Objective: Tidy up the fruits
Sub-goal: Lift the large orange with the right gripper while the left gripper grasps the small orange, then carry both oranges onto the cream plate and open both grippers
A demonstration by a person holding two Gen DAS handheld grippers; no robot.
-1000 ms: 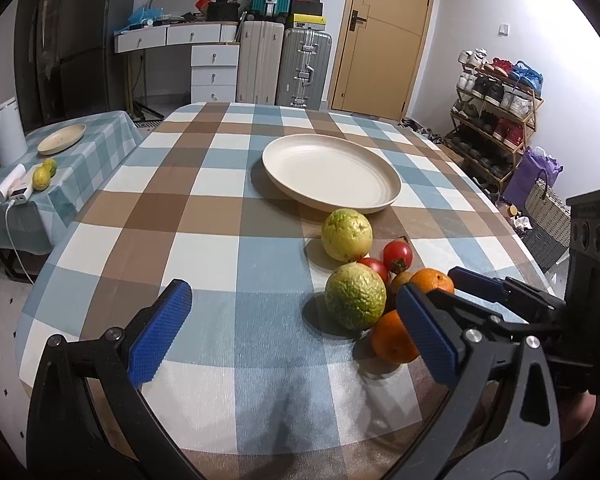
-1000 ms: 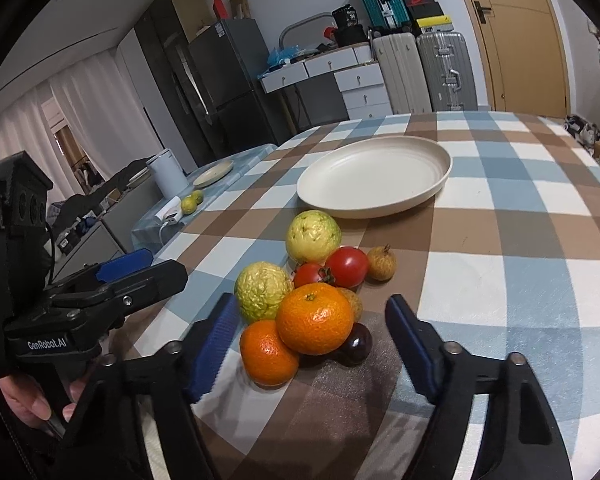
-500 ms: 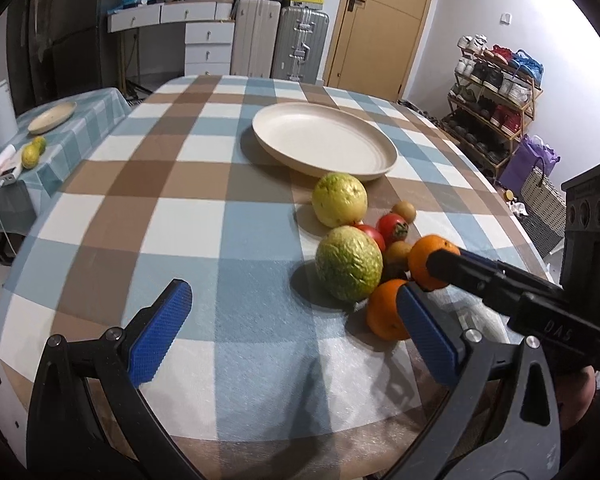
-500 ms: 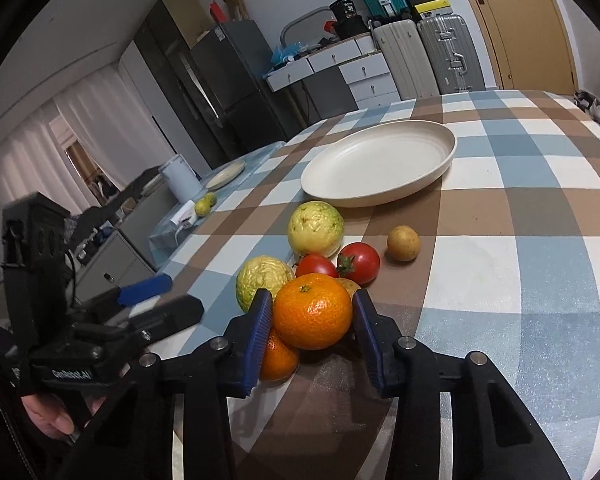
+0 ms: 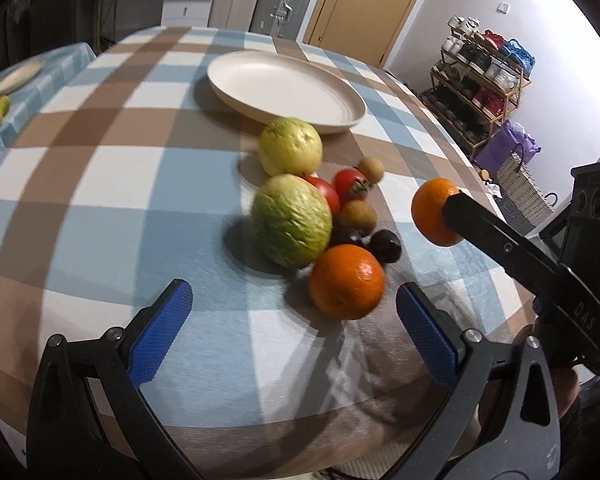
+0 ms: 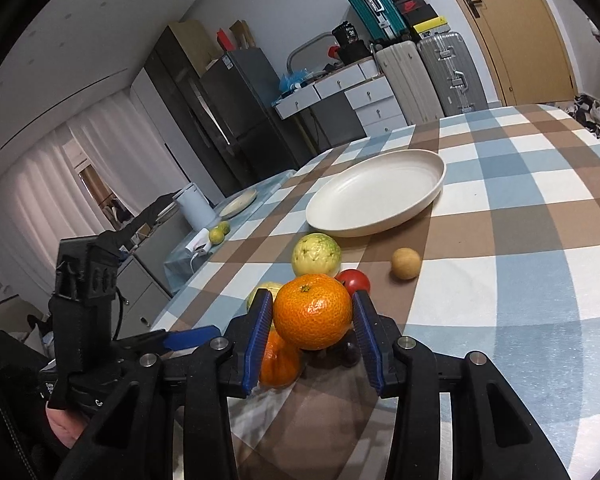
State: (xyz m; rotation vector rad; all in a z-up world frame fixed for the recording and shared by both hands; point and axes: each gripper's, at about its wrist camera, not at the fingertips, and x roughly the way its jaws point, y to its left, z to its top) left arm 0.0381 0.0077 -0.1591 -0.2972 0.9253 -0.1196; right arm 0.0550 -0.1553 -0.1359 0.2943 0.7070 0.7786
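Note:
My right gripper (image 6: 312, 316) is shut on an orange (image 6: 313, 311) and holds it above the fruit pile; the held orange also shows in the left wrist view (image 5: 432, 210). My left gripper (image 5: 294, 330) is open and empty, just in front of a second orange (image 5: 346, 281) on the checked tablecloth. The pile holds a green guava (image 5: 290, 224), a yellow guava (image 5: 291, 147), two red tomatoes (image 5: 350, 184), small brown fruits (image 5: 358, 214) and dark plums (image 5: 385, 245). A cream plate (image 5: 284, 90) lies empty beyond the pile, also in the right wrist view (image 6: 376, 198).
One small brown fruit (image 6: 406, 264) lies apart, right of the pile. The table's near edge (image 5: 300, 420) is close under my left gripper. A side table (image 6: 236, 216) with a plate, lemons and a white jug stands to the left. Suitcases and a shoe rack (image 5: 484, 72) stand beyond.
My right gripper has lifted the orange off the pile, up and to the right. My left gripper has moved closer to the fruits and stays open.

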